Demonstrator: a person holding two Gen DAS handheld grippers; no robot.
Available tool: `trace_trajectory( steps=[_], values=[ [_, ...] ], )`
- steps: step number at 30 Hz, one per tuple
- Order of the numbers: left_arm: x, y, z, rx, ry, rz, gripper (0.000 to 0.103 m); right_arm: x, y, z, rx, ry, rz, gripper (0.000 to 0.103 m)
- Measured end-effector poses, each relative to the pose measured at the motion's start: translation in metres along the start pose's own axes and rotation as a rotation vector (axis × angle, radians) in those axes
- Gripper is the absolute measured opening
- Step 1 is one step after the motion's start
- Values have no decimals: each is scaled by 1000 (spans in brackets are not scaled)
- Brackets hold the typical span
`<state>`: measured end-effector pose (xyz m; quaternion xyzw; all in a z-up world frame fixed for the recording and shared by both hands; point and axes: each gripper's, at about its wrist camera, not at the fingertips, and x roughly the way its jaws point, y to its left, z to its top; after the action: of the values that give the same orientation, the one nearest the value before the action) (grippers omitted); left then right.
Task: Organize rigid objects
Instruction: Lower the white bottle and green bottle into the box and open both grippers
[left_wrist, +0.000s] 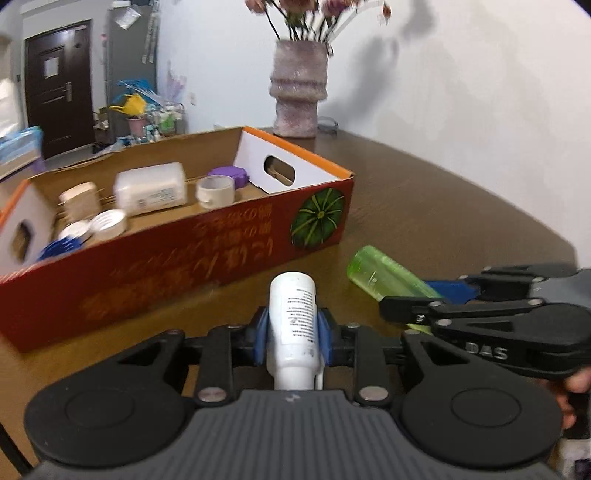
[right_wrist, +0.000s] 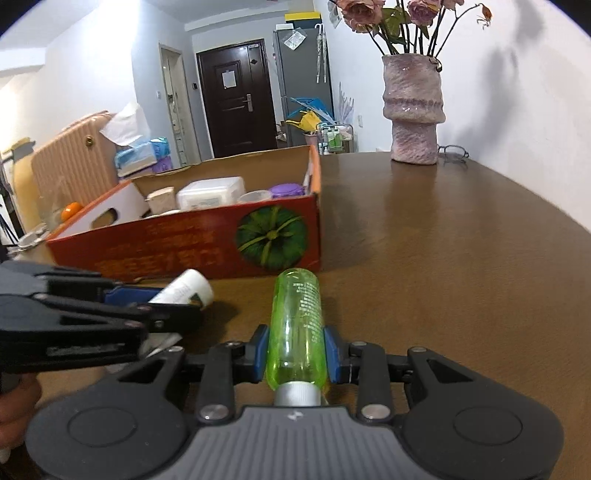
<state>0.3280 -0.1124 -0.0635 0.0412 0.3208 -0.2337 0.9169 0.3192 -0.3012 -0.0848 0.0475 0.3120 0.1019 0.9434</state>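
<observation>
Left wrist: left gripper (left_wrist: 292, 338) fingers pinching white bottle (left_wrist: 293, 317) above brown surface (left_wrist: 424, 206), just before red cardboard box (left_wrist: 177, 254).

Right wrist: right gripper (right_wrist: 296, 350) fingers clamped on green bottle (right_wrist: 297, 325), near same box (right_wrist: 207, 243).

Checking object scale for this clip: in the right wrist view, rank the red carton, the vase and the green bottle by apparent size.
1. red carton
2. vase
3. green bottle
Vase against bottle is unsure: the bottle lies much nearer the camera.
</observation>
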Motion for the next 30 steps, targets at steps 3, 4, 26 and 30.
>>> trace_trajectory(
  steps=[3, 4, 26, 30],
  values=[
    [-43, 0, -19, -65, -39, 6, 28, -18, 13, -14, 20, -7, 24, 30],
    [-57, 2, -25, -91, -50, 14, 28, -23, 18, -18, 21, -9, 35, 30],
    [-160, 18, -54, -200, -182, 98, 28, -117, 92, -27, -82, -148, 95, 30],
    [-140, 33, -10, -202, -202, 52, 28, -106, 88, -2, -107, -169, 83, 30]
  ],
)
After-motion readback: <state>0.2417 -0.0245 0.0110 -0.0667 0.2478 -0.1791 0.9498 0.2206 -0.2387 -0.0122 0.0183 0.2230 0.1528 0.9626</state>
